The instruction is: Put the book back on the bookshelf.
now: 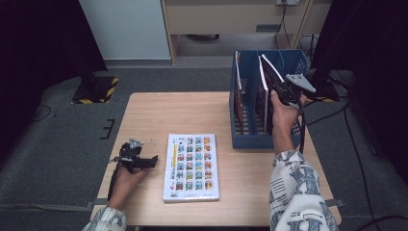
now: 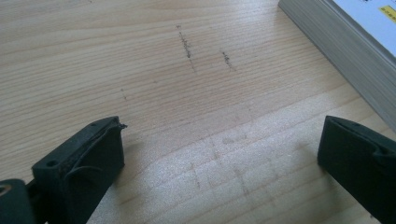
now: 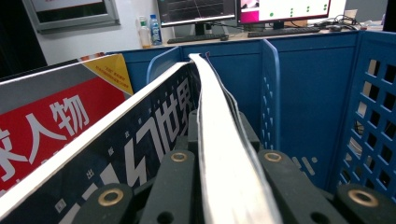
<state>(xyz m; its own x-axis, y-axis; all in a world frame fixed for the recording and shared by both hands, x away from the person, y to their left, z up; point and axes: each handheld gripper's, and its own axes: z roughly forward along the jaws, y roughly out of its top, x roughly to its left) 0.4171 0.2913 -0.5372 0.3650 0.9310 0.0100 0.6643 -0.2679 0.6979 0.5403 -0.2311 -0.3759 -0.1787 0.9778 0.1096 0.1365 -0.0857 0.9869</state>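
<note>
A blue file rack [image 1: 250, 139] stands at the table's right, with books upright in its slots. My right gripper [image 1: 283, 89] is over the rack, shut on the top edge of a thin book [image 3: 219, 140] that stands in a right-hand slot [image 1: 269, 72]. A thicker book with a dark and red cover [image 3: 93, 140] leans just left of it. A flat book with a grid of small pictures [image 1: 191, 166] lies on the table's middle. My left gripper [image 1: 153, 161] rests low on the wood beside that book's left edge [image 2: 345, 51], jaws wide open with bare table between them [image 2: 219, 140].
The wooden table [image 1: 168, 110] has bare room at its far left and behind the flat book. The rack's perforated blue walls [image 3: 369, 116] close in around the held book. Monitors and bottles stand on a desk [image 3: 224, 35] beyond the rack.
</note>
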